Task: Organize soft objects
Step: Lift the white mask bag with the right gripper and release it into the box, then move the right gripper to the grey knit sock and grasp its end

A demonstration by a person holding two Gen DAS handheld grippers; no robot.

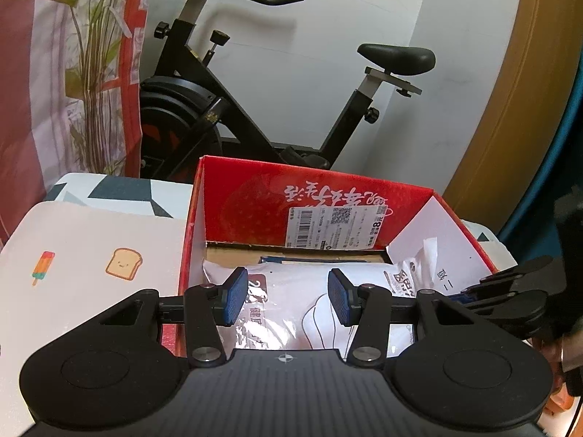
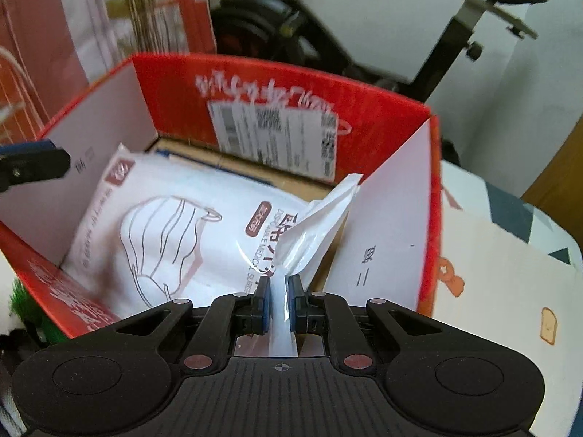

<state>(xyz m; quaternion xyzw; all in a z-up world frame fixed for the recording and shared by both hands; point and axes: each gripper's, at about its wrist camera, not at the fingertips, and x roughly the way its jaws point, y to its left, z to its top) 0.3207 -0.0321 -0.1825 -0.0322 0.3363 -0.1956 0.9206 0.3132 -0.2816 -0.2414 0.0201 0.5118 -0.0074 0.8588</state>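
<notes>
Item: face-mask packet (image 2: 175, 225), lying in red carton (image 2: 277, 83), centre frame. Right gripper (image 2: 278, 302) pinches only its thin sealed edge (slippery film); left gripper (image 1: 286, 296) half-open, empty. Risk: packet could slip free or tear if lifted.

Red box, white packs, black grippers with blue pads

The box (image 2: 175, 83) ahead of the fingers is red outside with white script and a white barcode label; its inner walls are white, its floor brown. The pack (image 2: 189, 225) beyond the fingers is white with a line-drawn mask and a brown-red badge. The left gripper (image 1: 288, 296) and right gripper (image 2: 278, 300) are black with blue fingers (image 1: 235, 296). Left of the left fingers, a white mat (image 1: 91, 255) shows a tan toast and a striped ice lolly; the cloth (image 1: 109, 189) under it has grey and white triangles. The bike (image 1: 226, 83) is black.
</notes>
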